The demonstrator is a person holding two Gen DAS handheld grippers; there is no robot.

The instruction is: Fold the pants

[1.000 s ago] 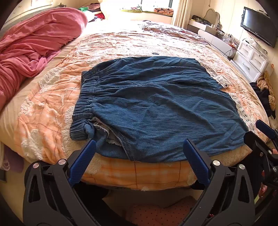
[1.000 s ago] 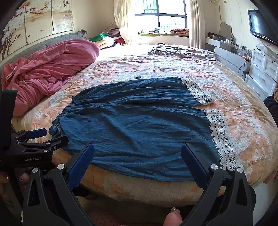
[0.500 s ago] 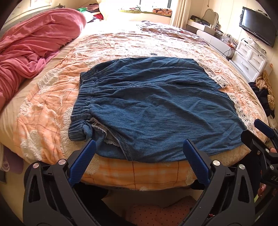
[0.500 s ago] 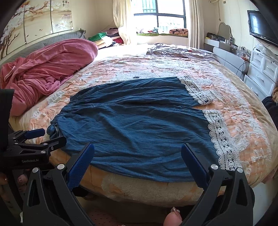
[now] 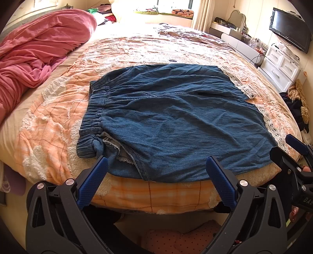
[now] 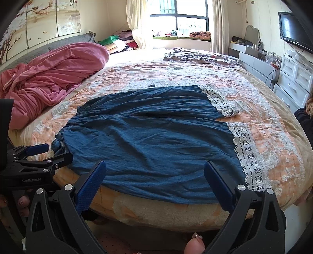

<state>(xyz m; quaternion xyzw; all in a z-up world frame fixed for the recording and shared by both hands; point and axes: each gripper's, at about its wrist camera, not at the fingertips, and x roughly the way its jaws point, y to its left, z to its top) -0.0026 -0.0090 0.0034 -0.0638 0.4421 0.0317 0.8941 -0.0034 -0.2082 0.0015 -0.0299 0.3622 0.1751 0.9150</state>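
White lettering "GenRobot.AI" stands on the black plastic body of the left gripper (image 6: 37,152), seen in the right wrist view. In the left wrist view the black plastic body of the right gripper (image 5: 293,148) shows cut-off white letters, "DAS". Dark brushed characters on the blossom-painted wall panel (image 6: 39,17) are too small to read.

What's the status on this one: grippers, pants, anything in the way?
Left gripper open, right gripper open, both empty at the bed's near edge. Denim pants spread flat on the orange quilt, unfolded. Pink blanket heaped well clear.
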